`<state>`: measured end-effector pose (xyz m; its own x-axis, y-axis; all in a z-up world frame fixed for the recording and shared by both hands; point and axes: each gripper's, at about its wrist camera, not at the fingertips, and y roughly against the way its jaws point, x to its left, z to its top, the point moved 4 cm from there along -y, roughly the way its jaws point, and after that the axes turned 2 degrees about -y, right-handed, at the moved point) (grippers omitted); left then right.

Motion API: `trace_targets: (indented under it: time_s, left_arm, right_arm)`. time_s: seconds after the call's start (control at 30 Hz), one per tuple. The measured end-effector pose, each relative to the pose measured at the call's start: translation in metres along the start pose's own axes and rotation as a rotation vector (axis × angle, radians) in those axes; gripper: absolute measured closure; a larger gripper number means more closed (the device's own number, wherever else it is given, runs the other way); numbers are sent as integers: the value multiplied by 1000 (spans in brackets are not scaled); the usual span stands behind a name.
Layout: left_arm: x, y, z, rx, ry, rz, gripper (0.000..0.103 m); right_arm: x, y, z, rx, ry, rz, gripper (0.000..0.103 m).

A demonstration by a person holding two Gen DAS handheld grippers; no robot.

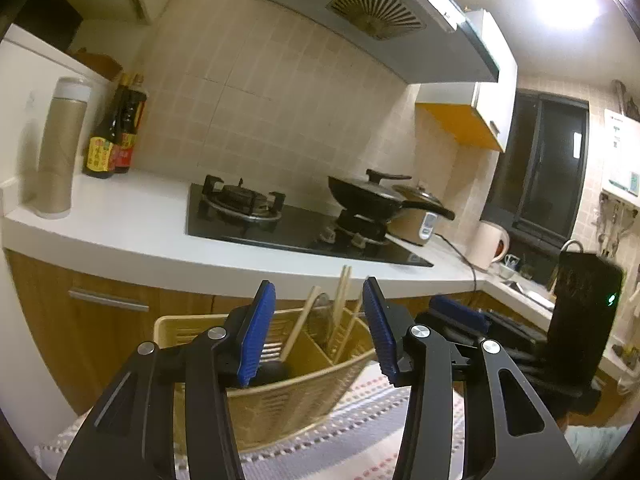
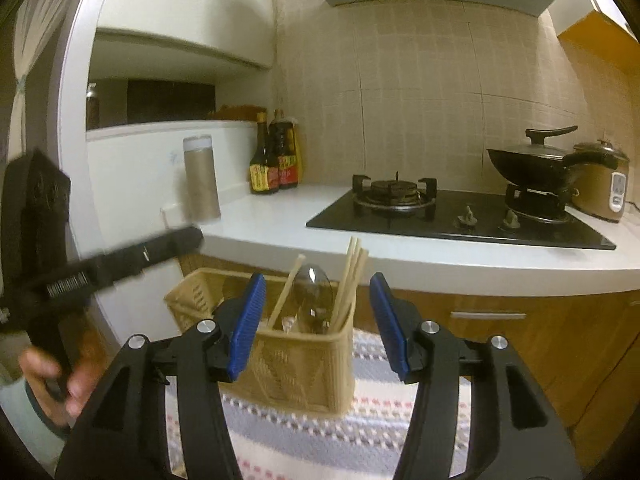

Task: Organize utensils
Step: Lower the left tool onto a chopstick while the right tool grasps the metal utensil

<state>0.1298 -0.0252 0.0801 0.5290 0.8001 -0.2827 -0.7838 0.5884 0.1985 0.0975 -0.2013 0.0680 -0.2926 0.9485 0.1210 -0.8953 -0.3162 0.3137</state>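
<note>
On a striped, dotted cloth (image 2: pixel 360 432) in front of the kitchen counter stands the woven utensil basket (image 2: pixel 296 364), tan and divided into compartments. In the right wrist view it sits at about 12 o'clock from the right gripper (image 2: pixel 316 320), whose blue pads (image 2: pixel 246 328) stand apart with nothing pressed between them; the basket lies beyond them. Wooden chopsticks (image 2: pixel 352 280) lean upright in the basket's right end, a metal spoon (image 2: pixel 316 292) just beside them at their 9 o'clock, and one more chopstick (image 2: pixel 286 292) tilts further left.

In the left wrist view the left gripper (image 1: pixel 320 332) is likewise spread, gripping nothing, the basket (image 1: pixel 280 400) behind and below its pads. The right gripper's body (image 1: pixel 576 328) shows at 3 o'clock. In the right wrist view, a hand (image 2: pixel 60 380) holds the left gripper's handle at 8 o'clock.

On the white counter (image 2: pixel 280 216) are a gas hob (image 2: pixel 440 216), a lidded black wok (image 2: pixel 532 164), sauce bottles (image 2: pixel 272 160) and a beige canister (image 2: pixel 200 180).
</note>
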Motion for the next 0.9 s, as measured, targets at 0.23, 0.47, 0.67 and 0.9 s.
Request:
trace_targets:
  time_s: [0.23, 0.47, 0.67, 0.9]
  left_arm:
    - [-25, 35, 15, -25, -23, -8, 56]
    - [-45, 68, 10, 41, -60, 84, 55]
    - [-32, 84, -38, 282, -57, 193, 55]
    - [-5, 72, -125, 644, -1, 196, 57]
  right_arm:
    - [9, 20, -6, 124, -11, 27, 52]
    - [22, 27, -28, 321, -21, 39, 52]
    - [28, 14, -100, 663, -115, 63, 52]
    - [46, 10, -184, 908, -293, 156, 66]
